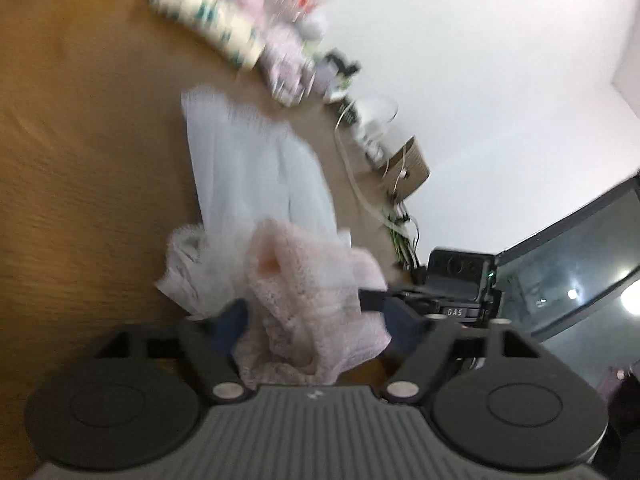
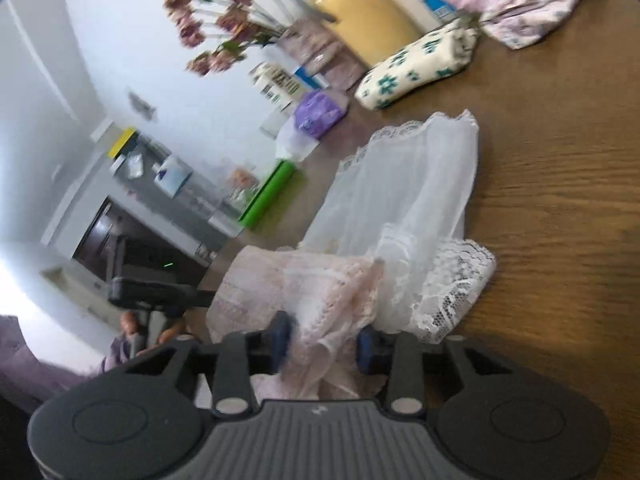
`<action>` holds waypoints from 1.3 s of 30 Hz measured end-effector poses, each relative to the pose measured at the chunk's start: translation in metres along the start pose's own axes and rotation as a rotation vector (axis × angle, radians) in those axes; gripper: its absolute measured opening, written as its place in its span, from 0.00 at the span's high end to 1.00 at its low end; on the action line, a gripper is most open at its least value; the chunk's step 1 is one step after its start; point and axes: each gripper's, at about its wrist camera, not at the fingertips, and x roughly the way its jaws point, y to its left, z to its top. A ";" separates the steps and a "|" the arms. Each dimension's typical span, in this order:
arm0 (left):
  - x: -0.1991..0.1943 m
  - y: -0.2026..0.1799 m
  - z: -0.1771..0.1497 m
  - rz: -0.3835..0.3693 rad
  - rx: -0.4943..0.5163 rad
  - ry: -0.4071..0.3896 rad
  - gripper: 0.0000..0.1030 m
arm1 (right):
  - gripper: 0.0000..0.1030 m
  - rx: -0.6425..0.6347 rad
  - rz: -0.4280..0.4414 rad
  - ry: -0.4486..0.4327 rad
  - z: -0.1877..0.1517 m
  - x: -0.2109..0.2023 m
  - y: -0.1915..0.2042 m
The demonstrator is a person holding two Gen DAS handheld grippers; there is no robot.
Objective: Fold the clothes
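Note:
A pink lace garment (image 1: 312, 312) with a sheer white skirt part (image 1: 256, 172) lies bunched on the wooden table (image 1: 80, 160). My left gripper (image 1: 319, 325) stands open and wide, its blue pads (image 1: 234, 322) on either side of the pink bunch. In the right wrist view the same pink lace (image 2: 320, 296) and white skirt (image 2: 408, 184) spread ahead, with a white lace hem (image 2: 456, 284) at the right. My right gripper (image 2: 324, 341) is shut on a fold of the pink lace. The left gripper (image 2: 152, 296) shows at the left of that view, its finger reaching the garment's edge.
A folded white cloth with teal flowers (image 2: 416, 68), lilac clothes (image 2: 532, 4), a yellow thermos (image 2: 360, 16), a vase of flowers (image 2: 224, 28), a purple packet (image 2: 320, 112) and a green box (image 2: 272, 192) line the table's far side. Cables and a cardboard box (image 1: 408, 168) lie by the wall.

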 end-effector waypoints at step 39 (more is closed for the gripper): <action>-0.004 -0.024 -0.019 0.208 0.092 -0.135 0.38 | 0.54 -0.071 -0.314 -0.329 -0.046 -0.029 0.047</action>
